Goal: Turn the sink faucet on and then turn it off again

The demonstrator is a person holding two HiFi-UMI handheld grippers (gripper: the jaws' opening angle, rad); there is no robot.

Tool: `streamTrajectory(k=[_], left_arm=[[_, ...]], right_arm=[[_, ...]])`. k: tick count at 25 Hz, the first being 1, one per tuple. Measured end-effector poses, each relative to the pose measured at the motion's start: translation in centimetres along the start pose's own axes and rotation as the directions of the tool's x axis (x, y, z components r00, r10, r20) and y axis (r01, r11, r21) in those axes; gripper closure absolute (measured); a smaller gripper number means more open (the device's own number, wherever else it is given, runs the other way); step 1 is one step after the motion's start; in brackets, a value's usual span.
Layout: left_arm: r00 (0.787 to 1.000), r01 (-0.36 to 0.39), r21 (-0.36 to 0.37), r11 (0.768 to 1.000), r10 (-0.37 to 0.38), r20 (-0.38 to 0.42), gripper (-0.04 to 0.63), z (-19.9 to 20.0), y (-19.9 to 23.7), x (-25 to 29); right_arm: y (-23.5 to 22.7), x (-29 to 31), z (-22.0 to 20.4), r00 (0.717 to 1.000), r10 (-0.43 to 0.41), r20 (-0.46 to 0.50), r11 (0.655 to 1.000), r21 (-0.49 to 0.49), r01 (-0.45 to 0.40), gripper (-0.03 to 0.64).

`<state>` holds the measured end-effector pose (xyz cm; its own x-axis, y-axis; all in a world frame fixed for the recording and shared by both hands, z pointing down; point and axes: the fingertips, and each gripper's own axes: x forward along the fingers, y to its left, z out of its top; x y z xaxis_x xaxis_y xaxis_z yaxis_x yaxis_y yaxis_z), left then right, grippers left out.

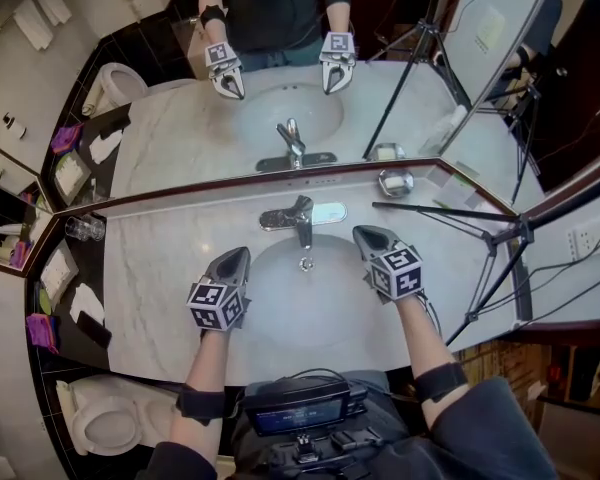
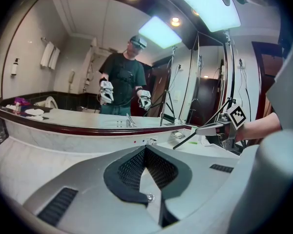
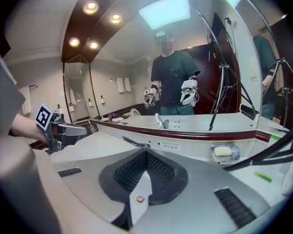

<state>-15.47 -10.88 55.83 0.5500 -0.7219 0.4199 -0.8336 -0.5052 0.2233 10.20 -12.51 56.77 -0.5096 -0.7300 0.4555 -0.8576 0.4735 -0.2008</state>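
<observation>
The chrome faucet [image 1: 298,218] is standing at the back rim of the oval sink basin [image 1: 280,303], in the middle of the marble tabletop [image 1: 160,268] and just below the mirror [image 1: 400,98]. Its lever is lying low and no water stream is showing. Neither tool is touching it: the right hand-held gripper [image 1: 365,234] is hovering just beside it over the basin's right edge, clenched on nothing, and the left hand-held gripper [image 1: 240,256] is waiting near the basin's left edge, likewise clenched and empty. Judging by this, the lever is waiting between actions. The next move is calling for the right tool to swing in and catch the lever. The small plate [image 3: 172,146] behind the faucet is carrying print too small to read, and the marker cube [image 1: 397,272] is showing only square codes.
</observation>
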Motion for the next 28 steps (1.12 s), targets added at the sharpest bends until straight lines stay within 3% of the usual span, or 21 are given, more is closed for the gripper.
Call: streamTrajectory(k=[7,15,19,24,28], left_arm=[[1.0,0.009,0.041,0.999,-0.008,-0.012,0.595,-0.2,-0.6,-0.4],[1.0,-0.007,0.044,0.999,0.007,0.001,0.595,0.1,-0.5,-0.5],[1.0,-0.016,0.032,0.999,0.016,0.004,0.595,0.0,-0.2,-0.6],[1.0,-0.03,0.024,0.999,0.029,0.003,0.595,-0.1,0.3,-0.7],[0.999,-0.034,0.034,0.999,0.035,-0.003,0.595,-0.1,0.6,-0.7]], right_arm=[[-0.7,-1.7,-2.3,0.999,-0.039,-0.011,0.998,0.054,0.039,0.597],[-0.3,-1.3,-3.1,0.999,-0.035,-0.03,0.999,0.017,0.036,0.597],[-0.1,-0.2,-3.5,0.996,-0.061,-0.067,0.993,-0.101,0.054,0.597],[0.7,1.8,-1.6,0.994,-0.091,-0.066,0.962,-0.263,0.071,0.593],[2.0,4.2,-0.4,0.995,-0.067,-0.067,0.901,-0.433,0.032,0.531]])
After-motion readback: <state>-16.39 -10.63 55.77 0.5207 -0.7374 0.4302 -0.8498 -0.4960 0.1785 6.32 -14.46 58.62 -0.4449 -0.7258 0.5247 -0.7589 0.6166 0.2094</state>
